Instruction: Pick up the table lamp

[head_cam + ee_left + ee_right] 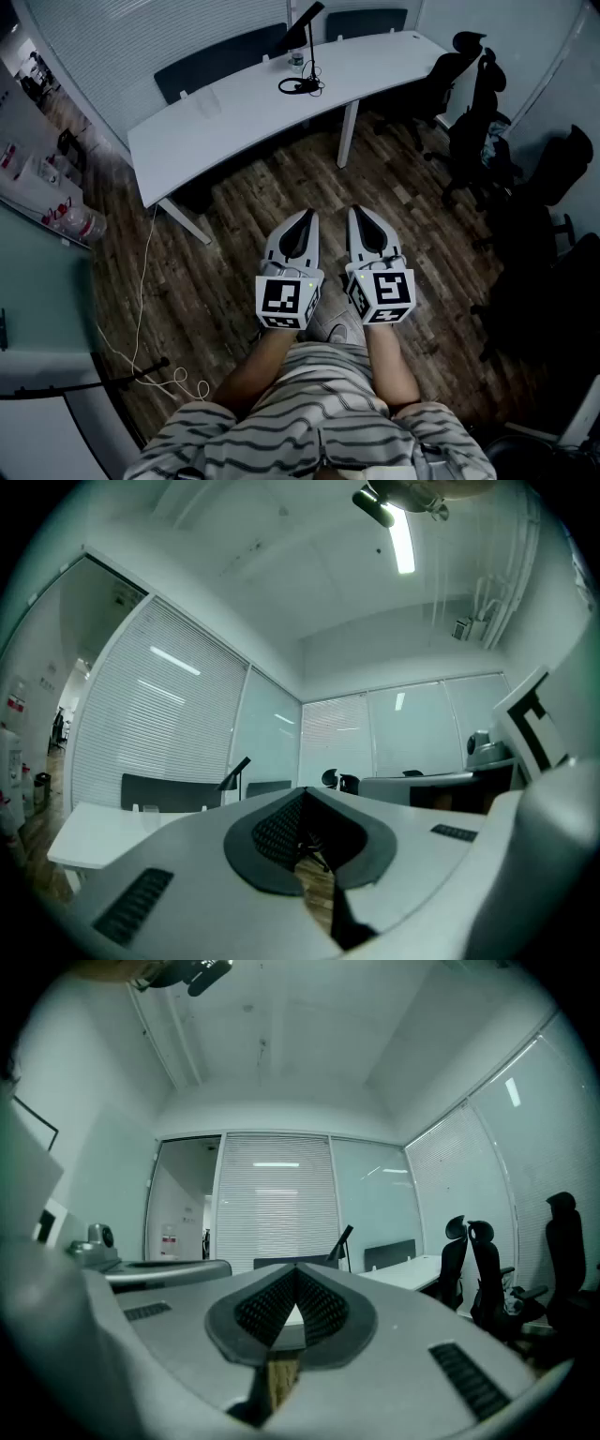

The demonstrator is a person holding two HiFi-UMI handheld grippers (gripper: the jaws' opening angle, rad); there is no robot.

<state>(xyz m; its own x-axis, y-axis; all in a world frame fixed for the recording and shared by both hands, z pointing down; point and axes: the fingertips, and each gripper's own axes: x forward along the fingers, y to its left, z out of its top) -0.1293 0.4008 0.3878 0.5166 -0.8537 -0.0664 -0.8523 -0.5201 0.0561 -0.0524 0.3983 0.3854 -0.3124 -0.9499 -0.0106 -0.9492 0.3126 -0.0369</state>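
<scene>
Two grey plastic grippers sit side by side at the centre of the head view, held level above a floor (pixel 281 183) of brown wood planks. The left gripper (pixel 307 217) has its tapered fingers (pixel 169 855) pressed together, with nothing between them. The right gripper (pixel 359 213) is empty too, its fingers (pixel 422 1335) meeting at the tips; ribbed dark pads (pixel 258 1309) frame a diamond-shaped hollow behind. At twelve o'clock, well apart from both, the table lamp (pixel 304 19) stands on a smooth, curved white table (pixel 234 117). It has a thin black stem, an angular shade and a ring-shaped base. High-backed black office chairs (pixel 469 117) cluster at two o'clock. A thin white cable (pixel 141 309) trails at eight o'clock. A striped shirt (pixel 309 417) fills six o'clock.
</scene>
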